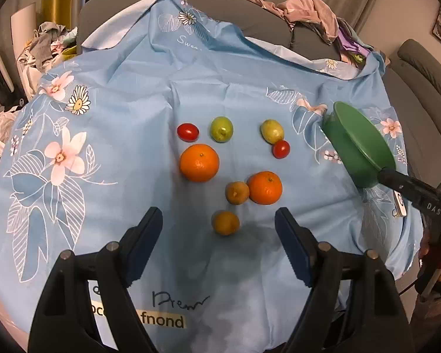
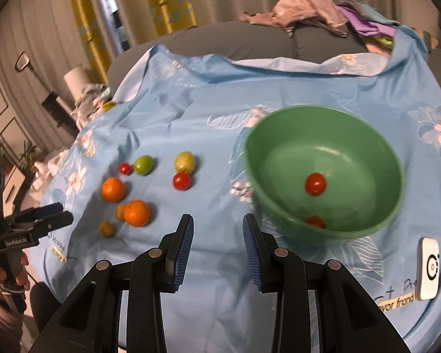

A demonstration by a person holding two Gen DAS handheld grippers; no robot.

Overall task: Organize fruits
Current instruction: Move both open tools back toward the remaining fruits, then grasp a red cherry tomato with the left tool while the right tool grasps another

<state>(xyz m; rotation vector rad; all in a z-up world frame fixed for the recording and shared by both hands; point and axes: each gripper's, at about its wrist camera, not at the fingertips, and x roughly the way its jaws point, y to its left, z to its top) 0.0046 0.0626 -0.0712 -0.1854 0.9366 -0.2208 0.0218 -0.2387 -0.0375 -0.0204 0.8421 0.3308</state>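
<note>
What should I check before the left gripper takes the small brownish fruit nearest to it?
1. Left gripper open: ok.
2. Small brownish fruit lies ahead, centred between the fingers, touching no other fruit: ok.
3. Right gripper open and empty: ok.
4. Green bowl has room beside the cherry tomato inside: ok.
5. Bowl resting flat on the blue cloth: cannot tell; it looks blurred.

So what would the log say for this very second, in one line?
left tongs: open, empty | right tongs: open, empty | green bowl: two cherry tomatoes inside | cloth: eight fruits loose
</note>
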